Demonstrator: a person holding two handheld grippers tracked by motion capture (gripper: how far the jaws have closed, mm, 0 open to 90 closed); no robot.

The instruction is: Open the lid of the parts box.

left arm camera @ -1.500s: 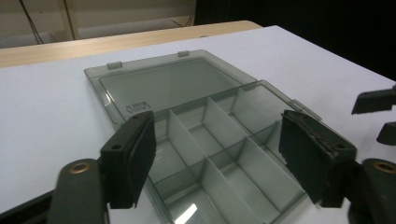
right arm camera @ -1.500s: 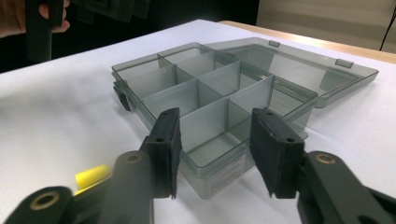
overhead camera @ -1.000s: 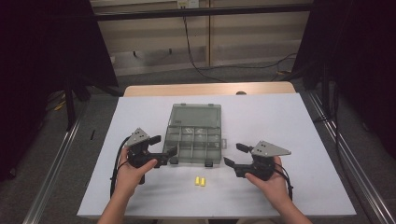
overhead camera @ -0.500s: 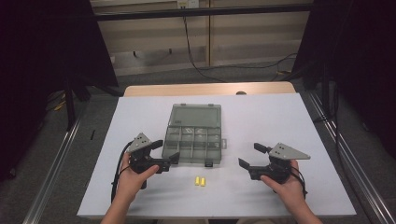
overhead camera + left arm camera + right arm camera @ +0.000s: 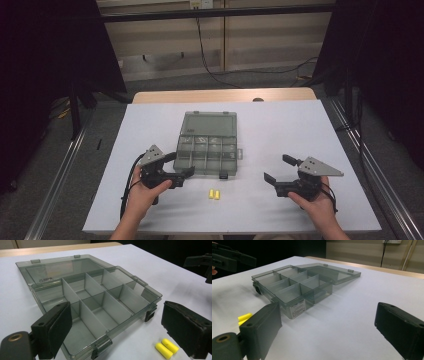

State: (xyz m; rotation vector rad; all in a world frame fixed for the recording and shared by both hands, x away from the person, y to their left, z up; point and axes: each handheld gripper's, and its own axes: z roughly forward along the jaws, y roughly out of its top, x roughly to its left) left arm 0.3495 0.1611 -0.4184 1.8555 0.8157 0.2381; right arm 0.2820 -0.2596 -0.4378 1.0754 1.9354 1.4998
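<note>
Two earplugs: two small yellow foam earplugs (image 5: 214, 194) lie side by side, touching, on the white table, low in the middle of the high view, just below the box's near edge; in the left gripper view they sit at lower right (image 5: 166, 348), in the right gripper view at lower left (image 5: 244, 317).
Organizer box: a clear grey compartment box (image 5: 206, 154) stands open at the centre of the high view, its lid (image 5: 210, 123) laid flat on the table toward the upper side; the dividers make two rows of compartments, and those that can be seen hold nothing.
Box latches: two small dark latches sit on the near edge, one (image 5: 223, 174) just above the earplugs.
Left gripper: the left gripper (image 5: 187, 173) lies at lower left of centre in the high view, held in a hand, its tips just beside the box's near left corner; its jaws stand wide apart with nothing gripped, and in the left gripper view the box corner and the earplugs show between them.
Right gripper: the right gripper (image 5: 278, 168) is at lower right of the high view, well apart from the box and the earplugs; its jaws have just been opening and now stand wide, with only bare table between them.
Table: the white tabletop (image 5: 280, 125) carries the box and the earplugs.
</note>
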